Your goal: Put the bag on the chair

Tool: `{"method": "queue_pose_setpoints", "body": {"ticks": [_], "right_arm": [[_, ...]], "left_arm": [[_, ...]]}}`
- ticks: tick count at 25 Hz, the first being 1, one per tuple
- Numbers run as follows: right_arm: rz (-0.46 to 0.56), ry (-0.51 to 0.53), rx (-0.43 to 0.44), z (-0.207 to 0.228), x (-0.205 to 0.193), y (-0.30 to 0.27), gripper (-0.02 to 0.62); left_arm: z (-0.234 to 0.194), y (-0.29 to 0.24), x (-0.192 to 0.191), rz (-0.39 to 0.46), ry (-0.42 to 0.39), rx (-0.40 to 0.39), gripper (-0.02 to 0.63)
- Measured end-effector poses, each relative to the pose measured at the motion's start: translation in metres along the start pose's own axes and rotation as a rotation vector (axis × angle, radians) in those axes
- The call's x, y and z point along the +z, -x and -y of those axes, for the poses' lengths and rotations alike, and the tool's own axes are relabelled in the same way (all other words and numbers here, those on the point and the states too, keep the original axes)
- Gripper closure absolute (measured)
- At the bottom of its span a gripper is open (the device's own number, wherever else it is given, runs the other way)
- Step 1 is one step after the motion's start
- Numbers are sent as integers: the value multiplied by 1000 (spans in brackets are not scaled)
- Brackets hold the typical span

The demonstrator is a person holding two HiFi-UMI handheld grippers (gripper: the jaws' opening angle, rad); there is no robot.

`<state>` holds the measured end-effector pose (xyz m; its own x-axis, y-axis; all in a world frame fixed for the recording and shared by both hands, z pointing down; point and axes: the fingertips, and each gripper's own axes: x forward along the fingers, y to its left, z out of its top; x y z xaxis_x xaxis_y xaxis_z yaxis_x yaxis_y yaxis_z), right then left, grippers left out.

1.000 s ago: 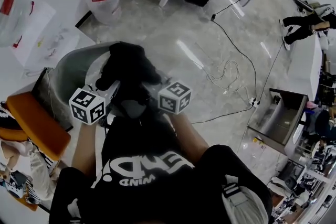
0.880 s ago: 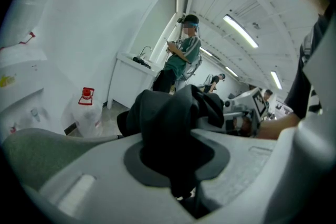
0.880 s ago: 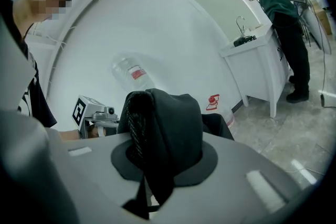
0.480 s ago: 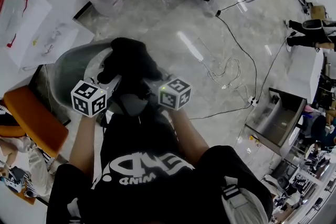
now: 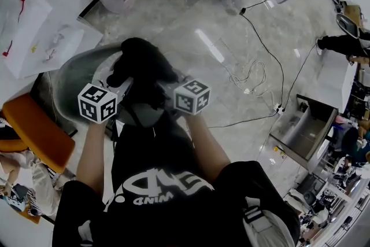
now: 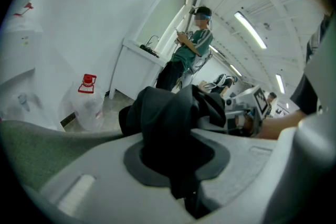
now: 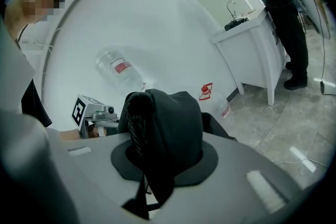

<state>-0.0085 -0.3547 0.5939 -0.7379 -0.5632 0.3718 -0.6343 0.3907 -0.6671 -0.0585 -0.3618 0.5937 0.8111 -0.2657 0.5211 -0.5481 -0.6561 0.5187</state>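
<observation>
Bag (image 5: pixel 141 69): black, soft and slumped, it hangs between the two tools over the near, right-hand part of the grey chair (image 5: pixel 72 75), whose curved shell opens to the left of it. No view shows whether the cloth already touches the seat.

The step in hand looks like carrying the bag over and lowering it. To do it well, both tongs should travel together, leftward and down, so the fabric is neither stretched nor twisted between them. The bulk should come over the middle of the seat rather than its rim. Neither side should let go until the weight rests on the chair, because freeing one side first would likely let the bag slide toward the floor.

The left tongs (image 6: pixel 178 165) are drawn nearly together, pinching a fold of the bag (image 6: pixel 173 113) that bunches up from between the pads. The right tongs (image 7: pixel 157 165) are likewise almost closed on a fold, with the bag (image 7: pixel 168 123) mounded above them.
</observation>
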Motion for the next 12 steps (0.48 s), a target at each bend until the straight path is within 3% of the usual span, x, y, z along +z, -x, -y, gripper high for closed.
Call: {"method": "queue_pose_setpoints", "body": {"ticks": [12], "right_arm": [[-54,-104,-17,57,-19,-29,518]], "left_arm": [[-39,-40,-19,-50,58,-3,537]]}}
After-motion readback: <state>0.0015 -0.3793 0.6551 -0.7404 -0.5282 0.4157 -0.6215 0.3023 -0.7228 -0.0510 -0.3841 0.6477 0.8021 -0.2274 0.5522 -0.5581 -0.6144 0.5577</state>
